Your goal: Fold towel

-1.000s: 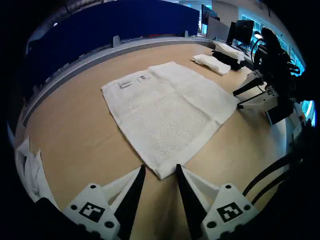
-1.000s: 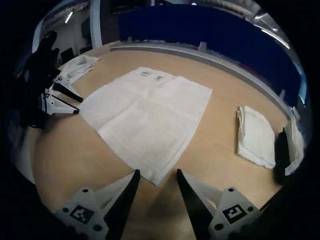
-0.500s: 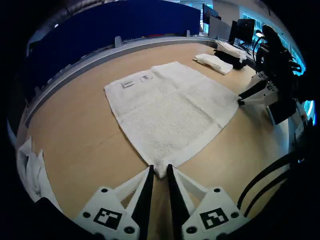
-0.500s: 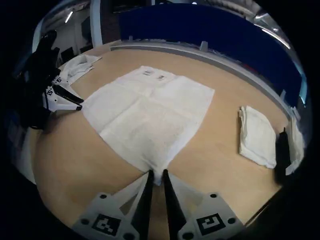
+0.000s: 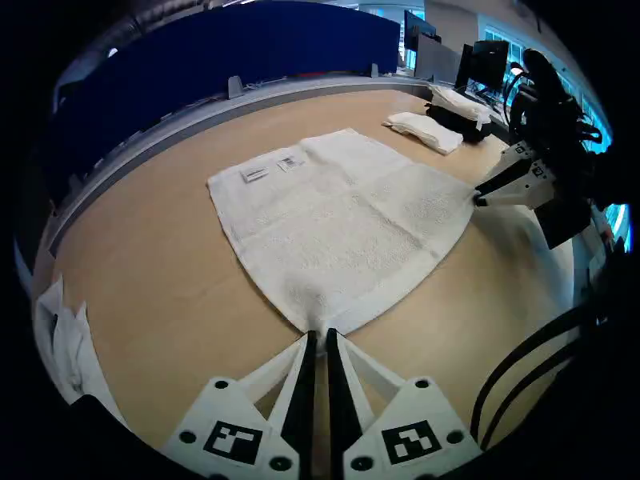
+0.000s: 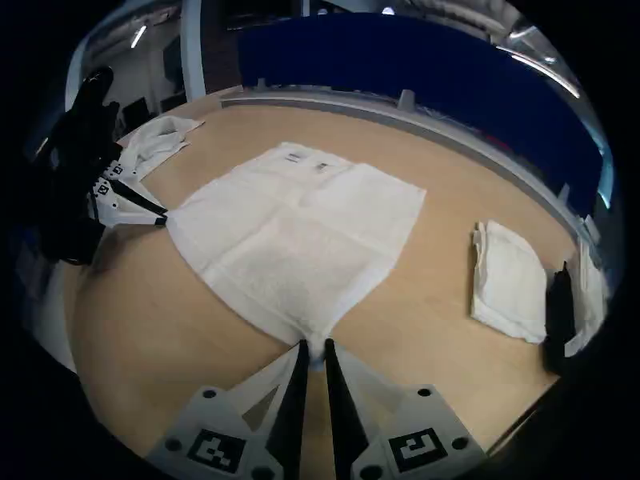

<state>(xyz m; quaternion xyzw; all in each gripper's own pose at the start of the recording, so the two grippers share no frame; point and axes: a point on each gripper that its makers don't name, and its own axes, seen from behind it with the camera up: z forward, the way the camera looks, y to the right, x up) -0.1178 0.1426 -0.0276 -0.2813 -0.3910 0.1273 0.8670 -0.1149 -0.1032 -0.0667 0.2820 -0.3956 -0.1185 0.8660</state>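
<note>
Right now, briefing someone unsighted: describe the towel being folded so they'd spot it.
On the light wooden table before the blue partition, find the large white terry towel spread open mid-table. Unlike the small folded white towel beside it, it has two corners pinched by the left gripper and right gripper.

A light wooden bench (image 5: 152, 256) with a grey rear rim (image 5: 160, 132) spreads across the middle of the left gripper view, backed along the top by a dark blue partition (image 5: 240, 48), with dark monitors (image 5: 484, 64) at upper right, while a ceiling light (image 6: 138, 34) glows at upper left of the right gripper view.
</note>
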